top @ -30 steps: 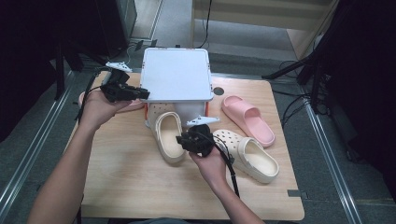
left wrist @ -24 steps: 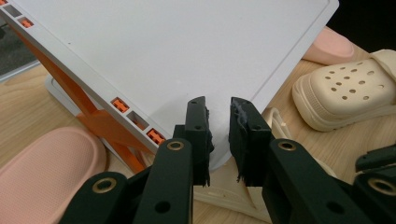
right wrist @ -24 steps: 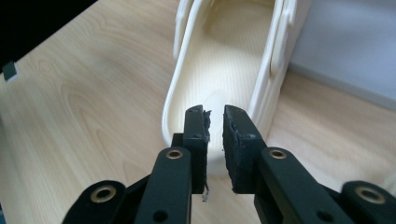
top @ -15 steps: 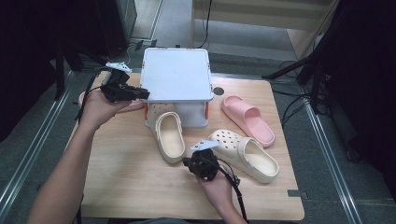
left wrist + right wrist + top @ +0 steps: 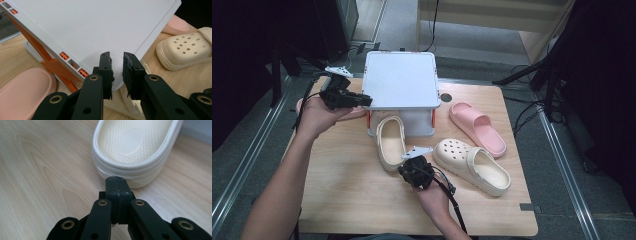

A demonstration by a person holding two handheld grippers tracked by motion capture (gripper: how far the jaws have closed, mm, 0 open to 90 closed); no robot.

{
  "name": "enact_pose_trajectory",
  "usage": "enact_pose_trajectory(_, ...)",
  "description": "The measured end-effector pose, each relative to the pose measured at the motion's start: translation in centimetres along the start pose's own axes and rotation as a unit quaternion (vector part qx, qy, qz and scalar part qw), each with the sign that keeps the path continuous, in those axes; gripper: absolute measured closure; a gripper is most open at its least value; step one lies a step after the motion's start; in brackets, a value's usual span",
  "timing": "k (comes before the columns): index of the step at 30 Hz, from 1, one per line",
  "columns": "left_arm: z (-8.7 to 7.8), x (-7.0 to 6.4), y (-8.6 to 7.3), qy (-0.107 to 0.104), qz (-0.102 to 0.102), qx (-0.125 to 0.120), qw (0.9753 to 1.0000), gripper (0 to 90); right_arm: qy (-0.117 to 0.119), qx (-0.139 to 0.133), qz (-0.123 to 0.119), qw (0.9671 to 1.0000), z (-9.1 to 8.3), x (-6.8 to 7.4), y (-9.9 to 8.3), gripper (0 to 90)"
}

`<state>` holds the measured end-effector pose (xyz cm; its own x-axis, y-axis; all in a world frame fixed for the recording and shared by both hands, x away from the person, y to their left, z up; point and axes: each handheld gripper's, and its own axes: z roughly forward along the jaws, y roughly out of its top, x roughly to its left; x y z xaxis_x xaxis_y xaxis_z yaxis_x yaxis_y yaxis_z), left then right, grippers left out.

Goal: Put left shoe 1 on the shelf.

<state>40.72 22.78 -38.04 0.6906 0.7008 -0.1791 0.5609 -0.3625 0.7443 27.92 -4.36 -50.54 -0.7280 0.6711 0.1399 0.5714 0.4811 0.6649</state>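
1. Pink foam slide sandal [image 5: 341,113], flat on the light wooden table [image 5: 337,190] near its left edge toward the far corner, largely covered in the high view by the left hand [image 5: 314,116]; ribbed pink footbed visible in the left gripper view [image 5: 23,86].
2. Left gripper [image 5: 362,100], black, held above the table's left side, pointed at the near-left corner of the box lid; jaws narrowly parted with a small gap, gripping nothing; tips over the lid's corner in the left gripper view [image 5: 117,72].
3. White plastic storage box with flat lid and orange latches [image 5: 401,80], at the middle of the far edge.
4. Cream clog [image 5: 390,141], sole down, opening up, toe touching the box's near wall; heel toward the near edge.
5. Right gripper [image 5: 404,172], black, low over the table's middle just beside the clog's heel; jaws pressed together, empty; tips meeting the heel rim in the right gripper view [image 5: 117,185].
6. Second cream perforated clog [image 5: 472,165], right of centre, toe angled toward the box.
7. Second pink slide sandal [image 5: 477,127], toward the right edge, beside the box.
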Motion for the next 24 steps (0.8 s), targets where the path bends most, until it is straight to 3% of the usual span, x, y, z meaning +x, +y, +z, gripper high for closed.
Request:
enact_pose_trajectory(6,0.0,-0.1,0.0,0.002,0.002,-0.002,1.0,76.8,0.005,-0.016,0.009,0.9998,0.3,-0.3,1.8,90.0)
enact_pose_trajectory(8,0.1,-0.1,0.0,0.003,0.001,-0.002,1.0,76.7,0.001,-0.017,0.001,0.9999,1.1,-0.5,2.3,90.0)
enact_pose_trajectory(15,0.1,-0.1,0.0,0.002,0.001,-0.003,1.0,76.8,0.002,-0.03,0.008,0.9995,3.3,-1.3,4.0,90.0)
enact_pose_trajectory(18,0.1,-0.1,0.0,0.002,0.001,-0.003,1.0,76.7,0.016,-0.039,0.014,0.999,4.1,-1.7,4.7,90.0)
enact_pose_trajectory(21,0.1,-0.1,0.0,0.001,0.0,-0.003,1.0,76.6,0.017,-0.04,0.021,0.9988,4.9,-2.0,5.5,90.0)
enact_pose_trajectory(24,0.1,0.0,-0.1,-0.001,-0.001,-0.004,1.0,76.6,0.001,-0.039,0.017,0.9991,5.6,-2.3,6.4,90.0)
